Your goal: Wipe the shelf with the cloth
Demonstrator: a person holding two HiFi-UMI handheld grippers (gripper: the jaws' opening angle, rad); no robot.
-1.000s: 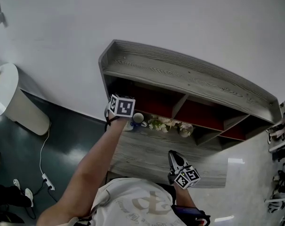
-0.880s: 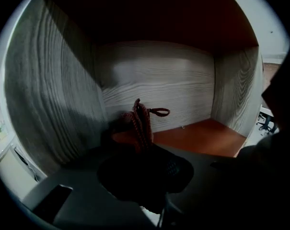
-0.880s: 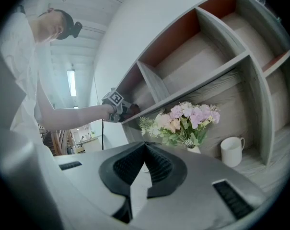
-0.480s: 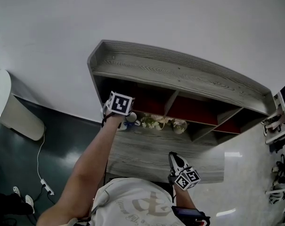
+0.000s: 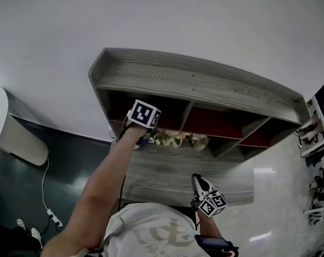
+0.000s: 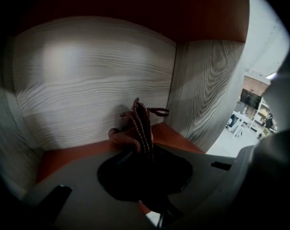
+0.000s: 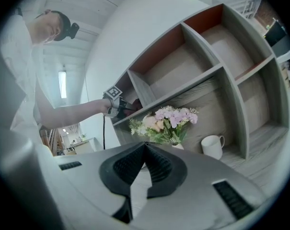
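the cloth point(image 6: 133, 126), a bunched reddish-brown striped rag, is pinched in the closed left tongs point(image 6: 139, 150) inside the shelf's point(image 5: 194, 84) upper-left compartment, over that compartment's orange floor point(image 6: 180, 134) and close to its wood-grain back wall; whether it already presses on the floor i cannot tell. a second ago the left tongs sat lower against the shelf, level with the flowers point(image 5: 170, 139); now they have risen into that compartment, so i judge the wiping is about to start or has just begun there. the right tongs point(image 7: 144, 146) are closed on nothing and hang low in front of the shelf. only the left gripper view shows the cloth; in the head view the marker cube point(image 5: 144, 114) and arm hide it. the right gripper view alone shows the white mug point(image 7: 212, 146) beside the flowers on the shelf's lower tier.
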